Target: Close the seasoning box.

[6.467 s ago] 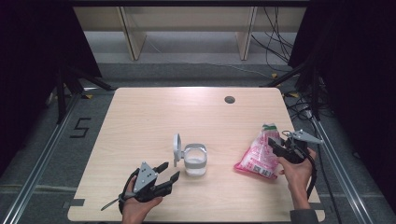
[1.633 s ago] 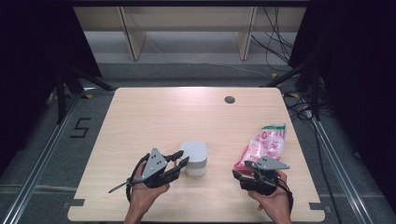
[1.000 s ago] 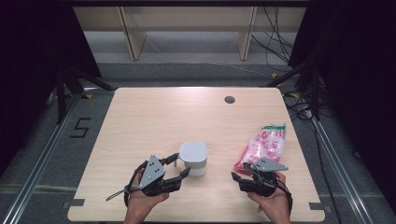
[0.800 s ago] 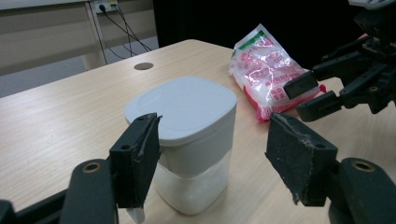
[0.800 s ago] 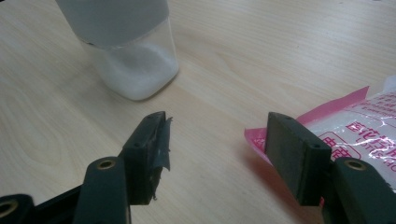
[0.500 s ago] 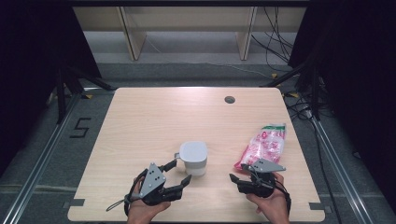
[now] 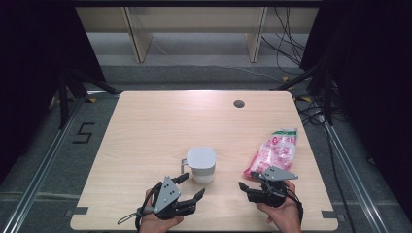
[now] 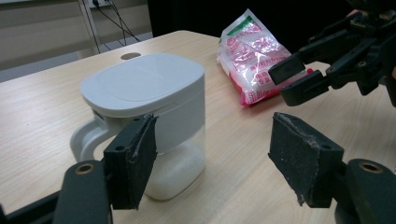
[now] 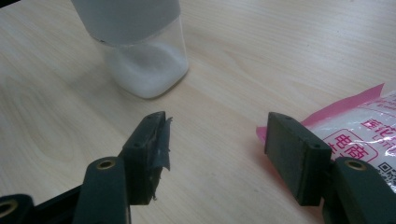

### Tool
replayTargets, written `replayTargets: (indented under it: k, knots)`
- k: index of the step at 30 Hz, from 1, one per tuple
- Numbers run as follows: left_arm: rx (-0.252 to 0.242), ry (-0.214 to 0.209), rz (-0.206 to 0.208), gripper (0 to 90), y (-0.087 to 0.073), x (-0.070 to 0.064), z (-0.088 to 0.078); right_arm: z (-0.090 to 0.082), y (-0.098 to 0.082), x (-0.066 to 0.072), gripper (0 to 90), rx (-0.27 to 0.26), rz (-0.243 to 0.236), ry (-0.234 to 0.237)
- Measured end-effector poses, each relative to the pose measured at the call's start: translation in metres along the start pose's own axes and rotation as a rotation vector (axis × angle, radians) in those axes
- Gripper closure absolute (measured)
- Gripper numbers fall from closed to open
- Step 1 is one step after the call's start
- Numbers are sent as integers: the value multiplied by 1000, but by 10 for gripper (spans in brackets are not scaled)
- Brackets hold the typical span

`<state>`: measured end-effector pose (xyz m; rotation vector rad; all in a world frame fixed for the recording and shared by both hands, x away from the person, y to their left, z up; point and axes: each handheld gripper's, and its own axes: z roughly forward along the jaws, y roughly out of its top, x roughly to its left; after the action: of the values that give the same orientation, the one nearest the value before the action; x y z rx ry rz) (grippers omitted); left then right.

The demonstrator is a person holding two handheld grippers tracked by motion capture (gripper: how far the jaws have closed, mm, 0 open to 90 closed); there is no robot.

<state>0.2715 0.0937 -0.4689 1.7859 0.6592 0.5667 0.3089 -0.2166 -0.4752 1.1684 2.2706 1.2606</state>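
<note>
A white lidded canister (image 7: 201, 164) with a side handle and a clear lower body holding white grains stands upright near the middle of the table (image 7: 160, 121), its lid down flat. A pink and white sealed bag (image 7: 273, 151) lies flat at about three o'clock from it, well apart. The left tongs (image 7: 188, 185) sit at about seven o'clock from the canister, near but clear of it; their jaws have just been opening and now stand wide with nothing between them, the canister just beyond the left pad in the left gripper view (image 8: 149, 116). The right tongs (image 7: 246, 186) rest at about seven o'clock from the bag, near its lower end, jaws parted and empty, only bare table between the pads (image 9: 287, 154) in the right gripper view. I judge that the lid has just been closed and let go, so the filling work looks finished or at a pause. A next move would call for picking one thing: either the right tongs close on the bag's edge to clear it away, or the left tongs take the canister by its handle, squarely so it does not tip
</note>
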Motion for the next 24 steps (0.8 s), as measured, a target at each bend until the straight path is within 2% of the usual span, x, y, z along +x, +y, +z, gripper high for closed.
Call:
replayTargets:
  k: [1,2,3,4,5,6,7,9,10,11,12,13,14,15,16,17,19,20,21,22,23,24]
  knots:
    - [5,-10,-1,310,-1,-2,0,0,0,0,401,8,-10,-16]
    - [-3,-7,-23,310,-2,-3,1,0,0,0,400,10,-4,-1]
    - [2,-6,-9,310,-2,-3,0,-1,0,-2,400,13,-42,-25]
    - [8,-3,-12,308,-3,-3,0,0,0,-1,400,18,-29,-18]
    - [13,-7,2,307,-4,-3,0,0,0,-1,400,21,-33,-19]
    - [11,-11,-18,306,-6,-4,0,1,0,0,400,16,-28,-6]
    - [8,-8,-18,305,-7,-4,0,1,0,0,400,18,-28,15]
    - [19,-2,-8,304,-9,-6,-1,0,0,2,400,7,-21,-3]
    - [23,-6,9,303,-11,-6,-2,0,0,2,400,22,-29,-13]
    - [17,-11,-6,303,-13,-7,-1,0,0,2,400,14,-44,-18]
    - [34,-7,-5,302,-15,-8,-2,1,0,1,400,8,-62,-11]
    - [26,-13,-19,302,-18,-9,-1,0,0,1,400,9,-61,-16]
    - [38,-14,1,302,-19,-9,-1,-2,0,6,400,28,4,4]
    - [37,-16,-27,301,-21,-10,0,-1,-1,6,399,17,-6,0]
    - [55,-11,-20,298,-22,-10,-1,0,-1,4,399,19,-33,-7]
    - [47,-13,-26,296,-24,-11,0,-1,-2,3,398,21,-48,-14]
    - [69,-16,-32,295,-27,-11,1,-1,-3,4,391,18,-53,-7]
    - [75,-12,-27,294,-29,-11,0,-2,-4,6,389,22,-32,-6]
    - [66,-17,-24,293,-31,-10,1,-3,-4,4,386,22,-47,7]
    - [83,-8,-37,293,-33,-10,-1,-4,-5,6,385,40,-27,13]
    - [88,-2,-39,289,-36,-10,-1,-3,-7,5,385,21,-51,-11]
    - [89,-12,-20,285,-38,-8,-2,-4,-7,5,382,30,-45,-7]
